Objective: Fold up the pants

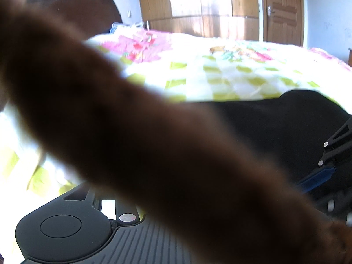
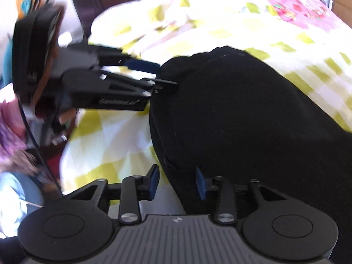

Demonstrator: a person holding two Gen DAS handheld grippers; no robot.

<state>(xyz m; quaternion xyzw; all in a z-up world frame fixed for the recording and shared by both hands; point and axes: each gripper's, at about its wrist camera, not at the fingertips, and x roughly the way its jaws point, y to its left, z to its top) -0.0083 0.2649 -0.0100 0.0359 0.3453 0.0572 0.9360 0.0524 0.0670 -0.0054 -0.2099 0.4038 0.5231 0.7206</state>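
Black pants (image 2: 242, 121) lie bunched on a bed with a yellow-and-white checked quilt (image 2: 105, 136). At the bottom of the right wrist view my right gripper (image 2: 177, 183) stands open, its blue pads apart. The pants' left edge runs between the pads without being pressed. My left gripper (image 2: 164, 74) reaches in from the left, its fingers apart at the pants' upper left edge. In the left wrist view a person's blurred forearm (image 1: 132, 132) hides that gripper's fingers. The pants (image 1: 275, 123) show behind the forearm, and a blue-padded finger (image 1: 316, 177) of the right gripper shows at the right edge.
The bed carries the floral checked quilt (image 1: 231, 74) up to a dark headboard (image 1: 66, 6). A wooden wardrobe (image 1: 198, 6) and a door (image 1: 283, 11) stand behind it. Blurred colourful things (image 2: 13, 136) lie off the bed's left side.
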